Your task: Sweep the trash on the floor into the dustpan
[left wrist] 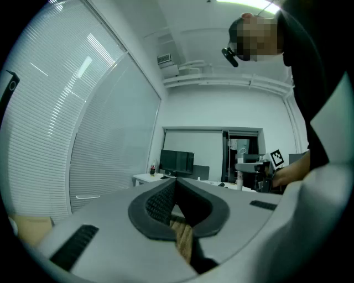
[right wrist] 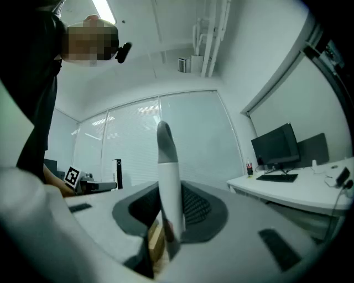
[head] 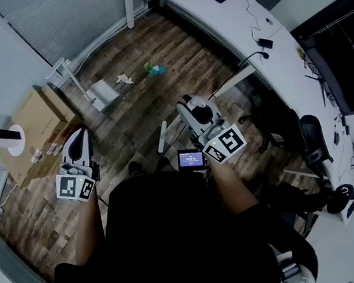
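Close in, the right gripper [right wrist: 166,224] is clamped on the white broom handle [right wrist: 167,182] and the left gripper [left wrist: 176,205] is shut, empty. Farther out, near the far edge of the floor [head: 172,48], the crumpled paper [head: 123,80] and green scrap [head: 154,70] lie near the dustpan [head: 102,93], so I would plant the broom behind them and push in short, low strokes toward it.

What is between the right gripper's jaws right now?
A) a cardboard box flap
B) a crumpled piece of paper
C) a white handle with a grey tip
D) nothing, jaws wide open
C: the right gripper view shows the white handle, grey at its tip, standing upright between the dark pads of the right gripper, which are closed against it.
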Demonstrator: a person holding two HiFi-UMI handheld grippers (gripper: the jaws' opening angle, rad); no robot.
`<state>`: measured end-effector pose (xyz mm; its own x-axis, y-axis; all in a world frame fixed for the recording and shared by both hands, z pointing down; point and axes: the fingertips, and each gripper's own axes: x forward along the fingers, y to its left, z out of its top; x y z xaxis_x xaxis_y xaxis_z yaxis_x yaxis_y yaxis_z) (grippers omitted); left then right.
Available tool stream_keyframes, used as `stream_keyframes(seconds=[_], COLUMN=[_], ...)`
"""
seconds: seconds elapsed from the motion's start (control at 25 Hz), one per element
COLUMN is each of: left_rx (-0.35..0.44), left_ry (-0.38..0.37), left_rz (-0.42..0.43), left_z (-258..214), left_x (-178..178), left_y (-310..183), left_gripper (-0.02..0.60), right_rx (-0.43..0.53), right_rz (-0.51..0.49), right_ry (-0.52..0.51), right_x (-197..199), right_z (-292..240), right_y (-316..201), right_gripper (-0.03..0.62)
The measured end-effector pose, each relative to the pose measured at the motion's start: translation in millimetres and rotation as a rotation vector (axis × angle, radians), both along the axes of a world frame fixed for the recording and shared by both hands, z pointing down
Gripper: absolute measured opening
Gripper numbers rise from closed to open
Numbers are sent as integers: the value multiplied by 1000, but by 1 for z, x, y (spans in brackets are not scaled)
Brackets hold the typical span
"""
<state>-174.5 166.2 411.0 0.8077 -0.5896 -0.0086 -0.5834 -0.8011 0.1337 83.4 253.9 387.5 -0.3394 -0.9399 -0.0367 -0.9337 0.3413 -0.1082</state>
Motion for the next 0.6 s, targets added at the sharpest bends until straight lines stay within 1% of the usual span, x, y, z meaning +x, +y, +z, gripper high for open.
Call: stream_keyframes(seconds=[0.24, 0.44, 0.6], left_rx=[-11, -22, -28], left_ry=[4, 9, 3], left_rz=[6, 16, 0], left_z=[1, 4, 5], left_x=[-1, 2, 4], left_y=[3, 8, 11], left_gripper=[-6, -6, -6], right_rx=[-1, 12, 9], right_rz=[-1, -10, -6], right_ry=[-8, -35, -40], right_x=[2, 7, 17], right_z=[0, 0, 2], right_y=[3, 9, 11], right_gripper=[91, 92, 92])
